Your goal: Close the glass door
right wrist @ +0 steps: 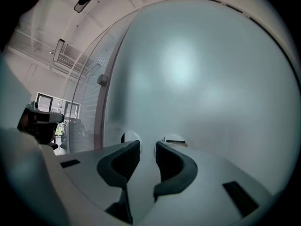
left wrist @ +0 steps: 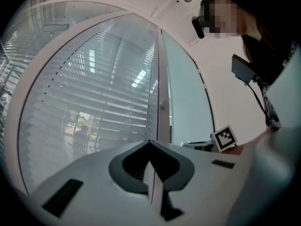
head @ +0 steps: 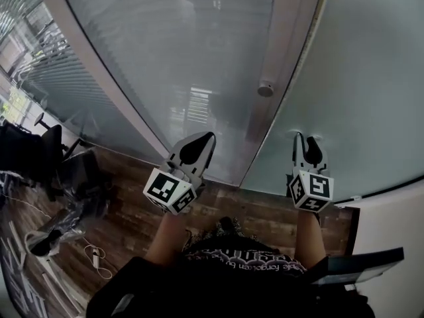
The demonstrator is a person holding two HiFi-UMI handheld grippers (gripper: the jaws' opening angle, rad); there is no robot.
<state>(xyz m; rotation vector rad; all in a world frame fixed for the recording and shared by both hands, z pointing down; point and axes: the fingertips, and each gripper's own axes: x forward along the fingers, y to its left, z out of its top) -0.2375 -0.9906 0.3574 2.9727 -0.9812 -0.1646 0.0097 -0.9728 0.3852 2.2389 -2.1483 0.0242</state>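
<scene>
The glass door (head: 192, 65) is a tall pane with fine horizontal stripes, and its brown edge frame (head: 278, 52) carries a small round knob (head: 265, 89). To its right stands a plain frosted panel (head: 358, 78). My left gripper (head: 199, 144) is shut with nothing in it, its tips level and close to the striped pane's lower part (left wrist: 150, 142). My right gripper (head: 308, 148) points at the plain panel with its jaws a little apart and empty (right wrist: 147, 144); its tips are mirrored in the glass just ahead. The knob (left wrist: 163, 106) (right wrist: 102, 80) lies above and between the two grippers.
Dark office chairs (head: 50, 151) and loose cables (head: 99, 257) lie on the wood floor (head: 265, 211) at the left. A white wall (head: 397, 211) and a dark flat device (head: 361, 265) are at the lower right. The person's body fills the bottom of the head view.
</scene>
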